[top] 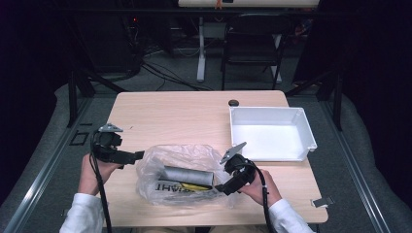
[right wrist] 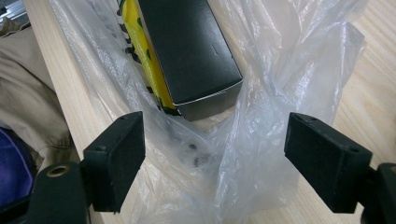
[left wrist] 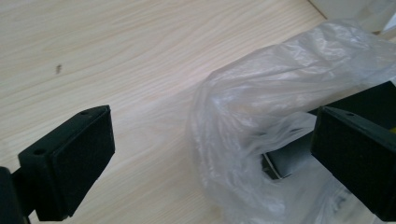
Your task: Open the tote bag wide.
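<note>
A crumpled clear plastic bag lies on the wooden table near its front edge. Inside it are a dark grey box and a yellow-and-black printed item. My left gripper hovers just left of the bag, jaws open, with bare table and the bag's edge between them. The box end shows through the plastic. My right gripper is at the bag's right end, open. Loose plastic lies between its jaws, not pinched, with the box and yellow item just beyond.
A white plastic tray stands at the table's right, close behind my right hand. A small black round thing sits at the far edge. A chair stands beyond the table. The front table edge borders the person's lap.
</note>
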